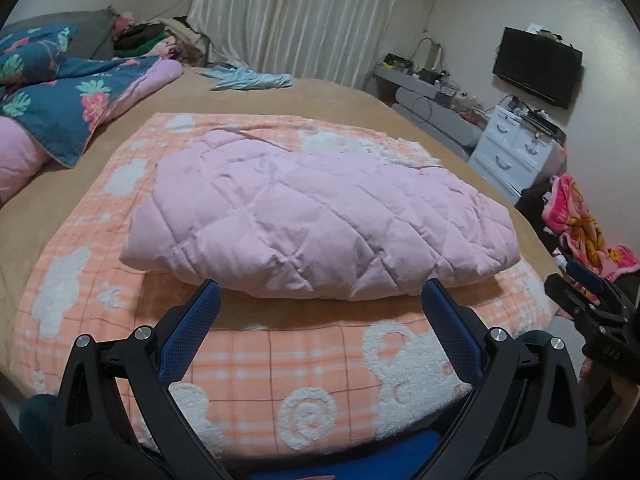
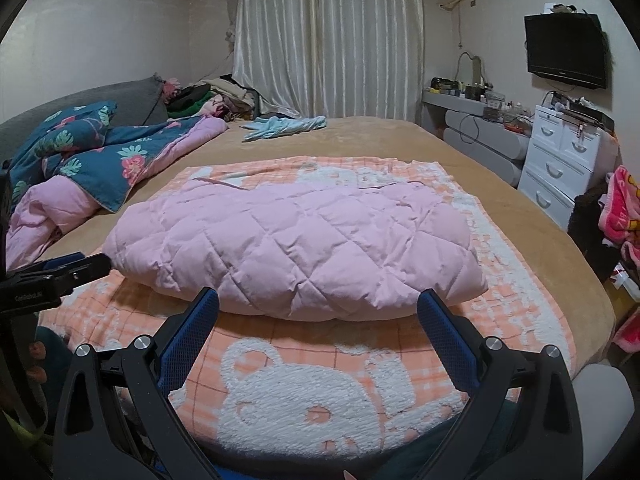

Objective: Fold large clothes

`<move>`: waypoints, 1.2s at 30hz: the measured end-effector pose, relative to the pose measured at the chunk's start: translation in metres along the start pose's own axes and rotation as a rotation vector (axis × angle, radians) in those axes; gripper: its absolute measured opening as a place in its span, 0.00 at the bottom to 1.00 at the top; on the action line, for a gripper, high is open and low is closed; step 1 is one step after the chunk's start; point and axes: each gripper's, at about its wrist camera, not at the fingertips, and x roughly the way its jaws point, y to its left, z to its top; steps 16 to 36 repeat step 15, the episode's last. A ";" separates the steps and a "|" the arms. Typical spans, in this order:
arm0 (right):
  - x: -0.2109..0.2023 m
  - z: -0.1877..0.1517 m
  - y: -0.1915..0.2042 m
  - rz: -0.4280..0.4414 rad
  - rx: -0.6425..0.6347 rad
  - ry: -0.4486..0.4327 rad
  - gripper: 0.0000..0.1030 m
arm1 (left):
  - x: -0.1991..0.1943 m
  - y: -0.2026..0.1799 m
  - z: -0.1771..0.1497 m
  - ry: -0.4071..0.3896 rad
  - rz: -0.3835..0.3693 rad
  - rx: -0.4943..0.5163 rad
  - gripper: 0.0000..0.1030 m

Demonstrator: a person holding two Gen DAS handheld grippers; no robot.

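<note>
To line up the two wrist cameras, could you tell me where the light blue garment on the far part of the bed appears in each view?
Left wrist view: light blue garment lies upper centre-left, beyond the pink quilted jacket.
Right wrist view: it lies upper centre, just below the curtain.
Shared landmark: the wall-mounted TV, upper right in both.

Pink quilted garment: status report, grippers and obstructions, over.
Left gripper and right gripper open, holding nothing. Pink quilted garment lies folded on orange blanket, untouched. Nothing between jaws and garment.
</note>
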 end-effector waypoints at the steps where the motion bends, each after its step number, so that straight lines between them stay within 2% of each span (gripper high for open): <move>1: 0.001 0.000 -0.002 -0.005 0.007 0.000 0.96 | 0.000 0.002 0.000 -0.002 0.001 -0.005 0.91; 6: 0.006 -0.001 -0.031 -0.065 0.067 -0.002 0.96 | 0.006 0.025 0.010 -0.010 0.038 -0.044 0.91; 9: 0.002 -0.006 -0.081 -0.150 0.167 -0.017 0.96 | 0.023 0.069 0.028 0.005 0.104 -0.105 0.91; 11: 0.000 -0.014 -0.134 -0.274 0.240 -0.026 0.96 | 0.034 0.107 0.042 0.022 0.172 -0.161 0.91; 13: 0.000 -0.028 -0.195 -0.446 0.317 0.002 0.96 | 0.047 0.164 0.062 0.035 0.244 -0.214 0.91; 15: 0.002 -0.052 -0.271 -0.600 0.437 0.061 0.96 | 0.060 0.226 0.078 0.036 0.413 -0.261 0.91; 36: 0.002 -0.052 -0.271 -0.600 0.437 0.061 0.96 | 0.060 0.226 0.078 0.036 0.413 -0.261 0.91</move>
